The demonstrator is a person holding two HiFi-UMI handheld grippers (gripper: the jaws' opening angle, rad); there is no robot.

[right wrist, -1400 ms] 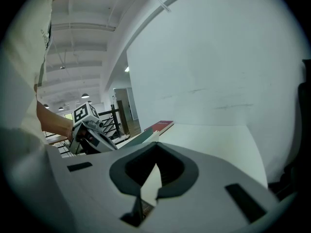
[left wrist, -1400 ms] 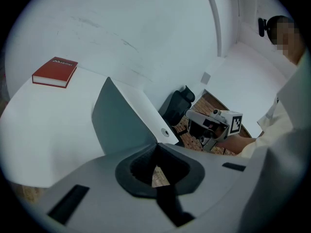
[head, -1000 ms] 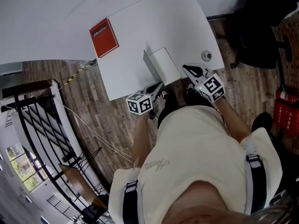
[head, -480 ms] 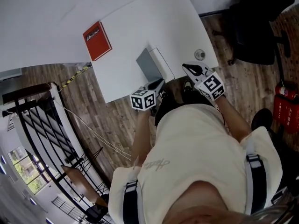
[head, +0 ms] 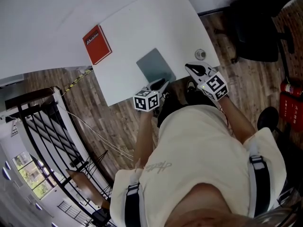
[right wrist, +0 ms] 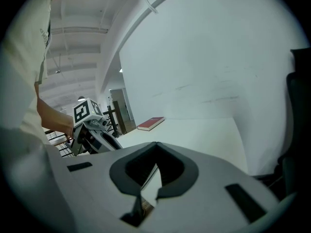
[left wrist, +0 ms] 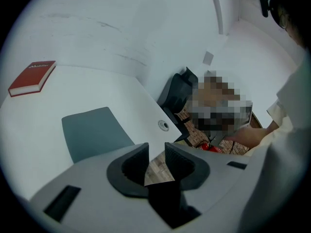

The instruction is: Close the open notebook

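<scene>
The grey notebook (head: pixel 155 65) lies flat and closed on the white table (head: pixel 142 22), close to the near edge; it also shows in the left gripper view (left wrist: pixel 95 132). My left gripper (head: pixel 158 85) hovers just off the table's near edge, by the notebook's near corner, its jaws a narrow gap apart and empty (left wrist: pixel 155 161). Right of the notebook, my right gripper (head: pixel 195 70) is held at the table's edge. Its jaws (right wrist: pixel 155 147) meet at the tips with nothing between them.
A red book (head: pixel 96 44) lies at the table's far left. A round cable grommet (head: pixel 200 54) sits near the right gripper. A black office chair (head: pixel 258 27) and a fire extinguisher (head: pixel 289 96) stand on the wooden floor to the right; a black railing (head: pixel 33 122) runs along the left.
The notebook's cover has swung down from half raised over a white page to flat, so the notebook now lies closed. Both grippers have stayed nearly still.
</scene>
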